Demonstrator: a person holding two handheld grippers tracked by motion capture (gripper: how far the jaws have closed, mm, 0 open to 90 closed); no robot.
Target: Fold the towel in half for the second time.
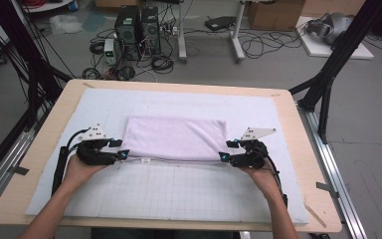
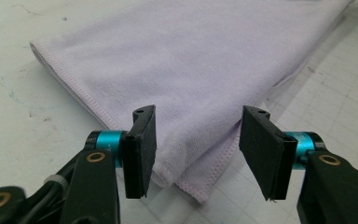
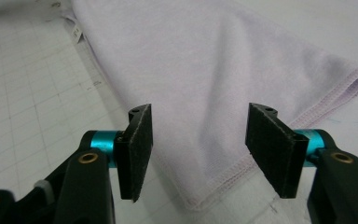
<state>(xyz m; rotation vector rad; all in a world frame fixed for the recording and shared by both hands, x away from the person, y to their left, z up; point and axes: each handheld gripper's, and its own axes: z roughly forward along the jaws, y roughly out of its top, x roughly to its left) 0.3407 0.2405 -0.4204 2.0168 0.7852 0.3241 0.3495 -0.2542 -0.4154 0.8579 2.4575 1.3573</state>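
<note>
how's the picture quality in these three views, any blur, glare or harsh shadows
High view: even, soft light, no glare; the towel reads pale and slightly soft, detail coarse. Left gripper view: the left tool is sharp, towel weave clear, the far edge softens; a faint shadow lies under the towel corner. Right gripper view: the right tool is crisp, the mat grid slightly washed out at top.
</note>
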